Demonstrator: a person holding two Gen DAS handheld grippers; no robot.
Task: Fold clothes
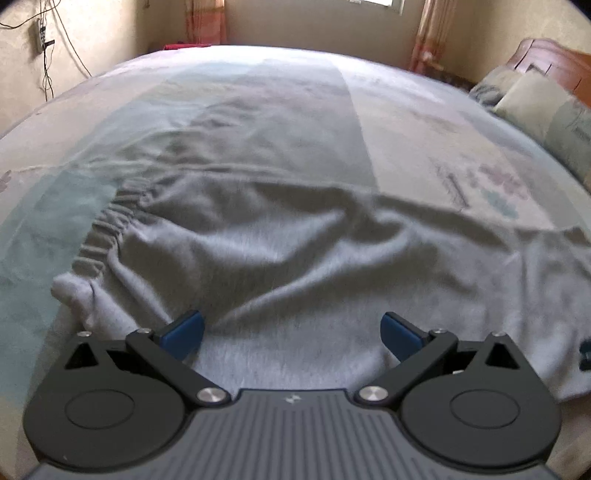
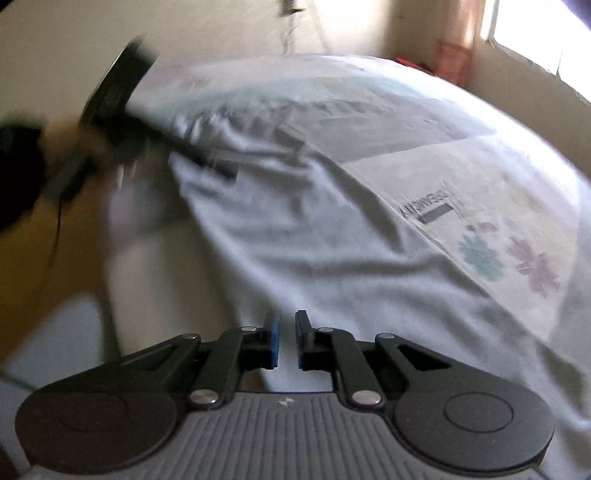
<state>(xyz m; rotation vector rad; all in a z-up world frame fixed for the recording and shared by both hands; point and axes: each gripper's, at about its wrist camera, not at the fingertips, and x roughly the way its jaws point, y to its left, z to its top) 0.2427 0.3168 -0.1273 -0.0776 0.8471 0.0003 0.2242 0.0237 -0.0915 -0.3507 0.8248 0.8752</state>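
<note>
Grey sweatpants (image 1: 280, 251) lie spread across the bed, with the gathered elastic waistband (image 1: 107, 229) at the left. My left gripper (image 1: 291, 334) is open, its blue pads (image 1: 184, 332) wide apart just above the near edge of the pants. In the right wrist view the same grey garment (image 2: 314, 251) runs from the near edge toward the left. My right gripper (image 2: 287, 339) is nearly shut, its pads close together on a fold of the grey fabric at the bed's edge. The left gripper (image 2: 122, 96) shows blurred at the far left.
The bed sheet (image 1: 424, 122) is pale with flower prints (image 2: 509, 258). Pillows (image 1: 535, 107) and a wooden headboard (image 1: 546, 59) are at the right. A wall with hanging cables (image 1: 44, 48) is at the left, and a curtained window (image 2: 524, 33) is behind the bed.
</note>
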